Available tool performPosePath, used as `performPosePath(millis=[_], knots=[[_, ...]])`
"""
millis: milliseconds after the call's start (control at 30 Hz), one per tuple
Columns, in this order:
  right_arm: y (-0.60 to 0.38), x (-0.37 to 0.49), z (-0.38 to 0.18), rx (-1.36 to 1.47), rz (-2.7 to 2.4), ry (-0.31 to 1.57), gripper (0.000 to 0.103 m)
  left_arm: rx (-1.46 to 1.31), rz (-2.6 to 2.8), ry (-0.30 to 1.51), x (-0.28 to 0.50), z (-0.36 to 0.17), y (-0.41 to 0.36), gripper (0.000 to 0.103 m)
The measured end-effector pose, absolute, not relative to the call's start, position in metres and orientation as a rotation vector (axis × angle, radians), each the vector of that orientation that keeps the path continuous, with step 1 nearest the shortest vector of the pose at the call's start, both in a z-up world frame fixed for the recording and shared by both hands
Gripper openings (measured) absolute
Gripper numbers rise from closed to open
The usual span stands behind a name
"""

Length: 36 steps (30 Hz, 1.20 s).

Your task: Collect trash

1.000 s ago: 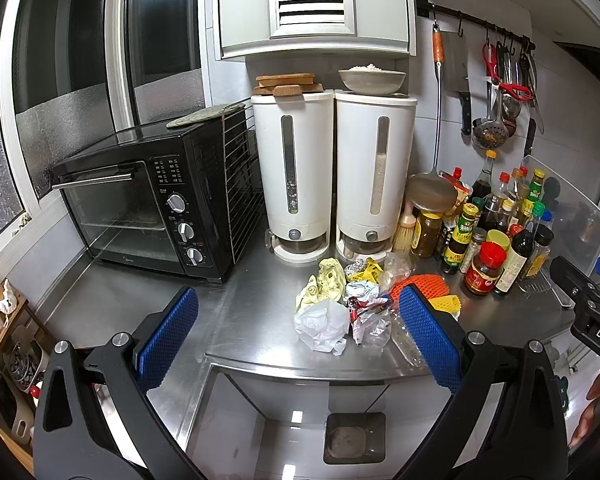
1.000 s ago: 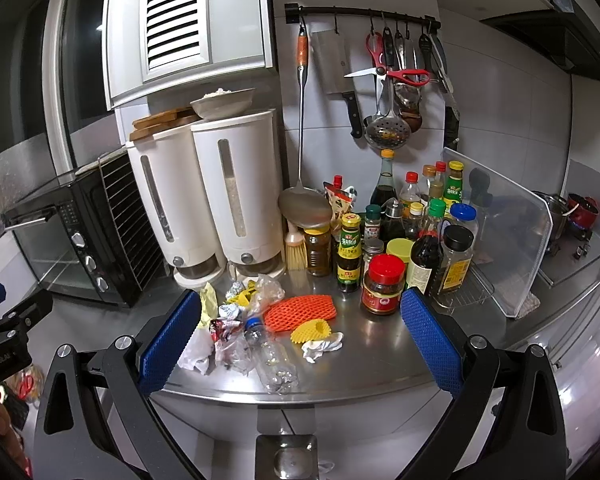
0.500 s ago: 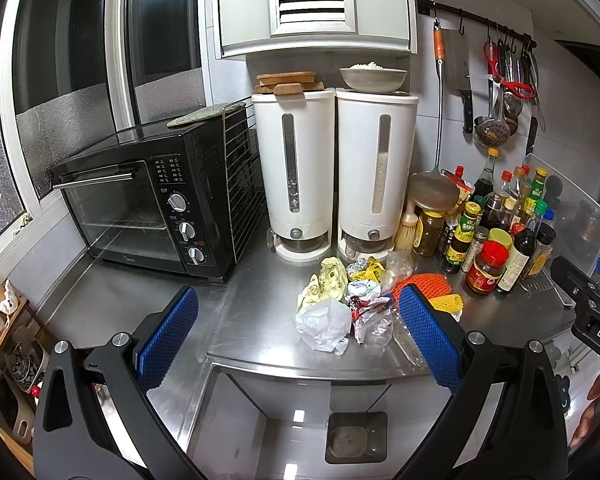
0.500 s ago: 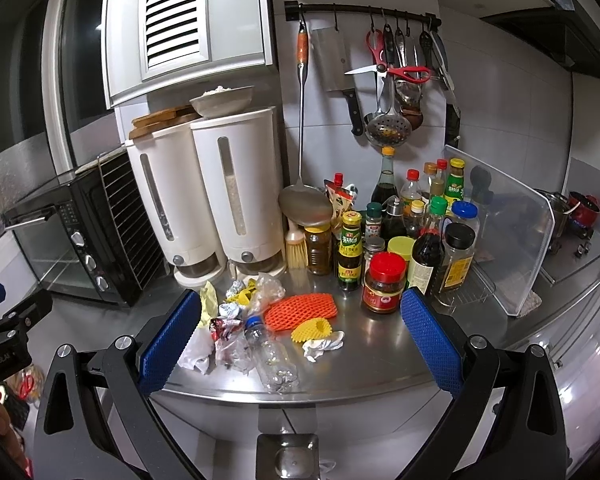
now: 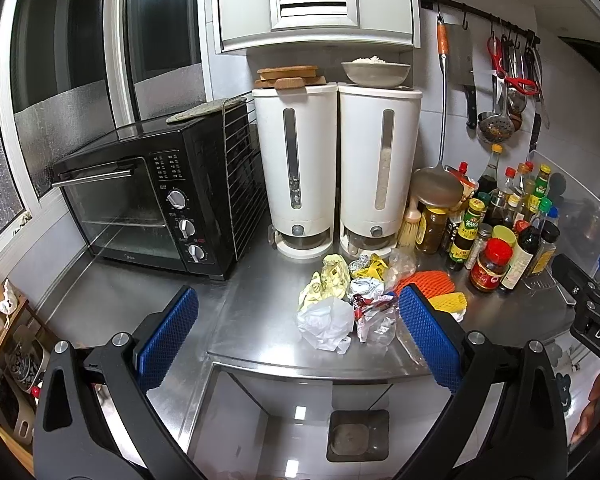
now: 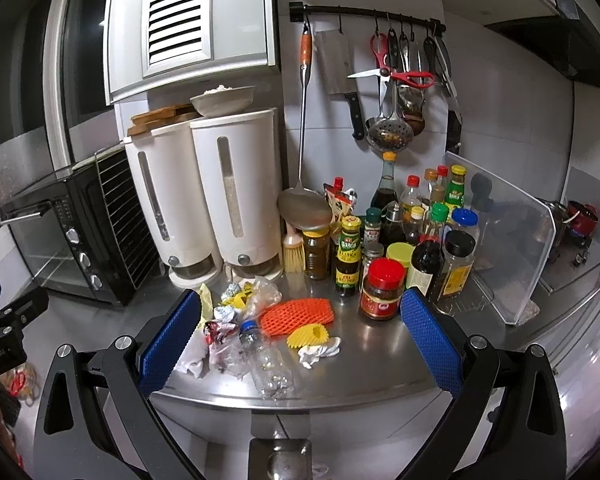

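Observation:
A heap of trash lies on the steel counter [image 5: 260, 320]: a crumpled white tissue [image 5: 326, 322], pale yellow wrapper [image 5: 330, 280], foil and snack wrappers [image 5: 370, 312], an orange foam net [image 6: 298, 314], a yellow foam net [image 6: 308, 336], an empty clear bottle [image 6: 266, 358] with a blue cap, and a small white tissue [image 6: 318, 354]. My left gripper [image 5: 298, 336] is open and empty, held back from the counter edge before the heap. My right gripper [image 6: 298, 338] is open and empty, also short of the counter, framing the heap.
A black toaster oven [image 5: 156, 204] stands at the left. Two white dispensers [image 5: 336, 168] stand behind the heap. Several sauce bottles and jars [image 6: 412, 248] crowd the right, with a clear splash guard [image 6: 508, 236]. Utensils hang on a wall rail [image 6: 380, 16]. A square bin [image 5: 358, 434] sits on the floor below.
Both grippers have drifted very slightly; the scene sits marginally lower in the left wrist view. Nothing on the counter has moved.

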State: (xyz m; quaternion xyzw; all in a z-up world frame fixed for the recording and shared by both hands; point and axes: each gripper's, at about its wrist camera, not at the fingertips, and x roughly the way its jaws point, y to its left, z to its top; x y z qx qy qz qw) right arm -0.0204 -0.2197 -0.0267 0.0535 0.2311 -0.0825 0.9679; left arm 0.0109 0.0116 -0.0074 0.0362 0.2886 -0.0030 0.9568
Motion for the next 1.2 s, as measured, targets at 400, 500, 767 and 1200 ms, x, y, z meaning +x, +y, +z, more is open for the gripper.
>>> performPosePath(millis=[400, 500, 767, 1200], knots=[[-0.230, 0.006, -0.043, 0.129, -0.123, 0.491, 0.100, 0.081, 0.002, 0.628, 0.043, -0.026, 0.013, 0.095], [-0.236, 0.017, -0.048, 0.113, -0.148, 0.507, 0.100, 0.087, 0.009, 0.640, 0.054, -0.031, 0.014, 0.095], [-0.266, 0.075, -0.067, 0.169, -0.189, 0.608, 0.100, 0.096, 0.005, 0.707, 0.108, -0.048, 0.019, 0.095], [-0.287, 0.145, -0.162, 0.236, -0.148, 0.915, 0.093, 0.108, -0.074, 0.929, 0.179, -0.137, 0.015, 0.095]])
